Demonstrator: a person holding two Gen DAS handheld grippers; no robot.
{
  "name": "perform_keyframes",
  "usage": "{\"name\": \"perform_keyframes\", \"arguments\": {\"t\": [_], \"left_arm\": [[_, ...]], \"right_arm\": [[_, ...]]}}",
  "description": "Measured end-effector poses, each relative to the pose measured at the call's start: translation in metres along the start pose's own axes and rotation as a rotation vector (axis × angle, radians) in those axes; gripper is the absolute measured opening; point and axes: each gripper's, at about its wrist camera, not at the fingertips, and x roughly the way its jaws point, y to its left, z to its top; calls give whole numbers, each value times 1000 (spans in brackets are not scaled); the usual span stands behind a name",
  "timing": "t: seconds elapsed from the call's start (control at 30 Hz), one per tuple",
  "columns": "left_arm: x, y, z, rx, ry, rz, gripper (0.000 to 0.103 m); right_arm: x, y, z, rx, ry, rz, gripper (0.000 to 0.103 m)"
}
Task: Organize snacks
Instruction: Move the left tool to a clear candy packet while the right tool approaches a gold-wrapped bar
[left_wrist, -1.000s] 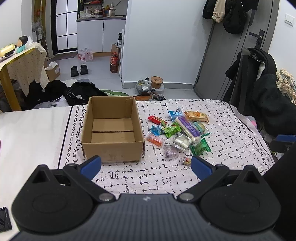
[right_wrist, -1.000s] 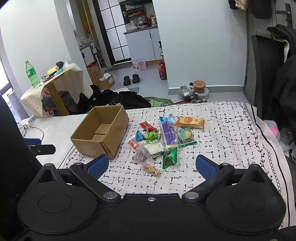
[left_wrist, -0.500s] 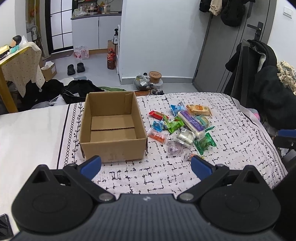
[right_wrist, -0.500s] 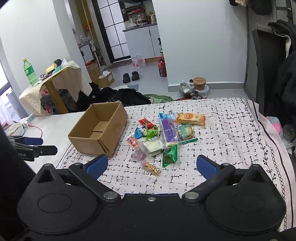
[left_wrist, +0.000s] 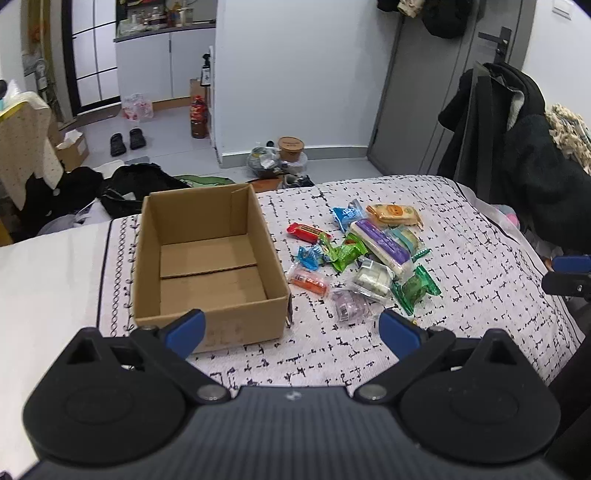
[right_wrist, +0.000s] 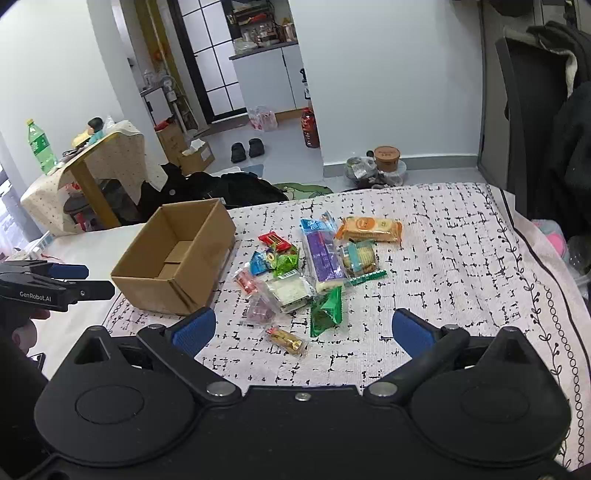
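Observation:
An empty cardboard box (left_wrist: 207, 258) (right_wrist: 173, 258) stands open on the patterned bedspread (left_wrist: 461, 295). To its right lies a heap of wrapped snacks: a long purple pack (left_wrist: 380, 245) (right_wrist: 323, 254), an orange biscuit pack (left_wrist: 393, 214) (right_wrist: 369, 229), a red bar (left_wrist: 304, 232), a green packet (left_wrist: 415, 290) (right_wrist: 327, 310) and a small gold candy (right_wrist: 286, 339). My left gripper (left_wrist: 291, 330) is open, hovering in front of the box's near wall. My right gripper (right_wrist: 301, 328) is open above the gold candy, holding nothing.
The bedspread's edge drops off on the right by a chair with dark coats (left_wrist: 517, 155). Beyond the bed lie black clothes (left_wrist: 136, 184), a paper tub (left_wrist: 290, 147) and slippers (left_wrist: 125, 138) on the floor. A small table with a green bottle (right_wrist: 38, 146) stands left.
Both grippers have moved forward toward the bed; the box and snacks look larger and nearer. The left gripper now shows further into the right wrist view. Both stay open.

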Motion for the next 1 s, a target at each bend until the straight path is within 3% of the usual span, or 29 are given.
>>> {"name": "perform_keyframes", "arguments": {"t": [0.23, 0.7, 1.0], "left_arm": [[23, 1, 4, 25, 21, -60, 100], [78, -16, 7, 87, 110, -217, 72], [125, -31, 2, 111, 196, -253, 59]], "right_arm": [[17, -6, 3, 22, 16, -1, 100], [58, -4, 4, 38, 106, 31, 80], [89, -4, 1, 76, 153, 46, 65]]}}
